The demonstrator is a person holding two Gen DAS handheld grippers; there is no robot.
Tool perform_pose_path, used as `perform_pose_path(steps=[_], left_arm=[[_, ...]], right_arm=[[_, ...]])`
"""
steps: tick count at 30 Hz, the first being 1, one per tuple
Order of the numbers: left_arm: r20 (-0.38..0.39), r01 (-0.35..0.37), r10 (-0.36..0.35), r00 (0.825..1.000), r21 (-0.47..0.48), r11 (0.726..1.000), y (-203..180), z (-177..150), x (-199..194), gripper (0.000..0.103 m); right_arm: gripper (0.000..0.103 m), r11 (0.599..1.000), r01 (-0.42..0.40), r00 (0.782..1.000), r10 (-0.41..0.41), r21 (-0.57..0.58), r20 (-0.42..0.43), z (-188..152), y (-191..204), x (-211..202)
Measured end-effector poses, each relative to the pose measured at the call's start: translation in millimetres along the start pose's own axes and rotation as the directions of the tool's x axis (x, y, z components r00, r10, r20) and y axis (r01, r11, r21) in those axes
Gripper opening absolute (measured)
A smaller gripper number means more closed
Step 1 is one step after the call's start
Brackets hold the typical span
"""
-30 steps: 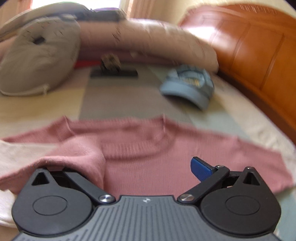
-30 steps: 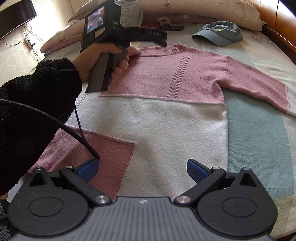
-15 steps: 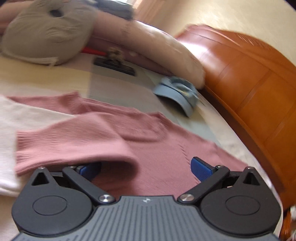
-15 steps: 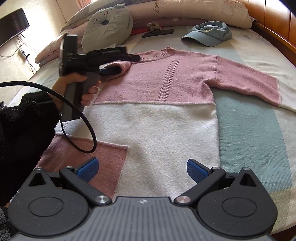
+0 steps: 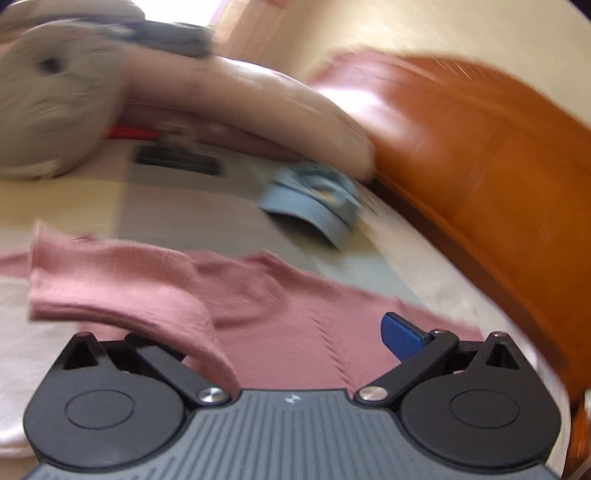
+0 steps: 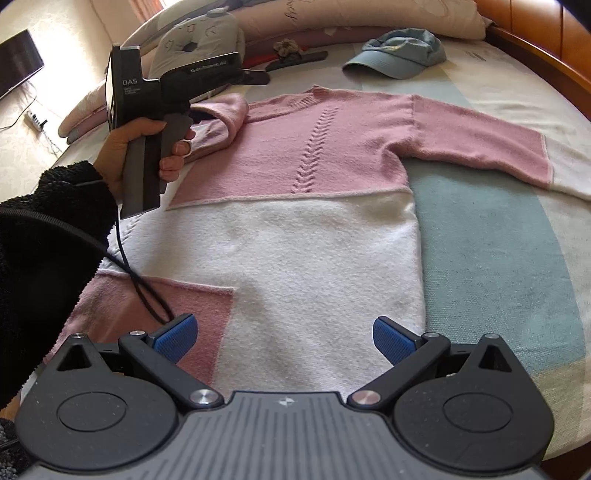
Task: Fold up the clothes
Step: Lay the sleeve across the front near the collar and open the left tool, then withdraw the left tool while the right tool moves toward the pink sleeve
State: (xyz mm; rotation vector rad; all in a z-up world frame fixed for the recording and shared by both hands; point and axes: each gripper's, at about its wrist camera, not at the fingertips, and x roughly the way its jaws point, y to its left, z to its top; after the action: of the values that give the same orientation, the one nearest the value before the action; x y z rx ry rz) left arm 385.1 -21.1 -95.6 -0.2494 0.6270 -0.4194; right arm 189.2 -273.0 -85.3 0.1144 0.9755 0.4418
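Observation:
A pink-and-white knit sweater [image 6: 325,236] lies flat, front up, on the bed. Its right sleeve [image 6: 480,144] stretches out to the right. The left sleeve's pink cuff [image 6: 231,114] is lifted and curled over toward the chest. In the left wrist view that cuff [image 5: 122,291] drapes over and hides the left finger of my left gripper [image 5: 291,332], whose jaws stand wide apart. A hand [image 6: 136,147] holds that left gripper [image 6: 251,75] over the sweater's left shoulder. My right gripper [image 6: 284,332] hangs open above the white lower body, holding nothing.
A blue cap [image 6: 399,55] lies beyond the collar, with pillows [image 6: 369,18] and a grey cushion [image 6: 199,40] behind it. A wooden headboard [image 5: 480,155] borders the bed on the right. A black cable [image 6: 140,284] trails over the pink patch at the sweater's lower left corner.
The left gripper has lifted the left sleeve's cuff off the bed and carried it inward toward the chest. The right gripper has drawn back slightly and stayed open.

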Motion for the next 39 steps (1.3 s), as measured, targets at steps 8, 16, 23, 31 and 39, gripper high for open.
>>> perform_pose_path(steps=[8, 16, 23, 31, 39], left_arm=[[-0.089, 0.091, -0.079, 0.993, 0.149, 0.985, -30, -12, -3, 0.102], [-0.106, 0.055, -0.037, 0.994, 0.180, 0.982, -27, -11, -28, 0.102], [-0.129, -0.069, 0.092, 0.987, 0.170, 0.983, 14, -43, -83, 0.102], [-0.062, -0.195, 0.210, 0.976, 0.190, 0.962, 54, -24, -137, 0.102], [-0.135, -0.222, 0.221, 0.966, 0.005, 0.975, 114, -52, -105, 0.102]], right_arm=[[0.103, 1.000, 0.011, 1.000, -0.011, 0.014, 0.009, -2, -4, 0], [0.103, 1.000, 0.012, 0.999, -0.013, 0.028, 0.033, -2, -1, -3], [0.103, 0.999, 0.004, 0.999, -0.006, 0.043, 0.040, -2, 2, -3], [0.103, 1.000, -0.008, 0.999, 0.007, 0.020, 0.053, 9, 18, 6], [0.103, 0.997, -0.014, 0.999, 0.016, -0.075, 0.031, 20, 38, 47]])
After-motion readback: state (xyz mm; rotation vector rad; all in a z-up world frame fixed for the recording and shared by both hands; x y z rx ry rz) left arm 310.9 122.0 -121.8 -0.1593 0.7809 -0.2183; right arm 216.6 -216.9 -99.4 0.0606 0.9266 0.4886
